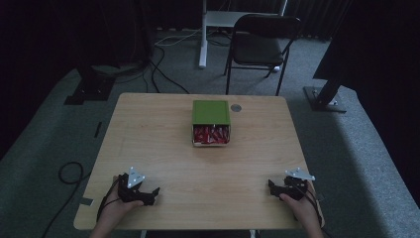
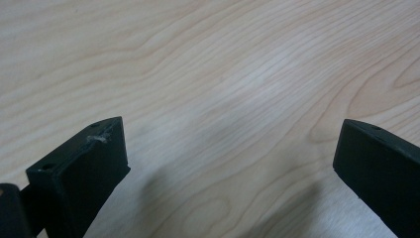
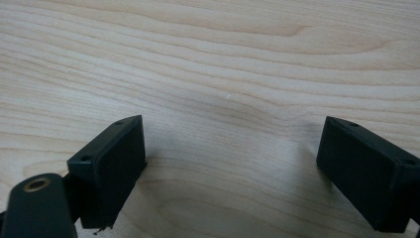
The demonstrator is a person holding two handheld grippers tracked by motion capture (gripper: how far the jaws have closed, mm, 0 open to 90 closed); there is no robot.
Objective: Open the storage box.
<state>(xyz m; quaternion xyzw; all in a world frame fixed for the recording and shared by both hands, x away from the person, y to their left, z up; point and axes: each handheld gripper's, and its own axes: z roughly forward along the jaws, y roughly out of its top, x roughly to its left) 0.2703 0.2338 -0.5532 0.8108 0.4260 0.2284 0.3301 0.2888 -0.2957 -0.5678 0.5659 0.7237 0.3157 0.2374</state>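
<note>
A green box (image 1: 211,113) lies at the middle of the wooden table (image 1: 148,134), its near end open on red packets (image 1: 211,135). My left gripper (image 1: 148,195) rests near the table's front left corner, held by a hand. Its jaws stand wide apart over bare wood (image 2: 228,99), open with nothing between them. My right gripper (image 1: 274,187) rests near the front right corner, also in a hand. It is open too, with bare wood grain (image 3: 228,114) between its jaws. Both grippers are well short of the box.
A small round grey disc (image 1: 236,107) is set in the table right of the box. Beyond the far edge stand a dark folding chair (image 1: 260,44) and a white desk leg (image 1: 202,34). Black stand bases (image 1: 89,89) and cables (image 1: 69,173) lie on the grey carpet.
</note>
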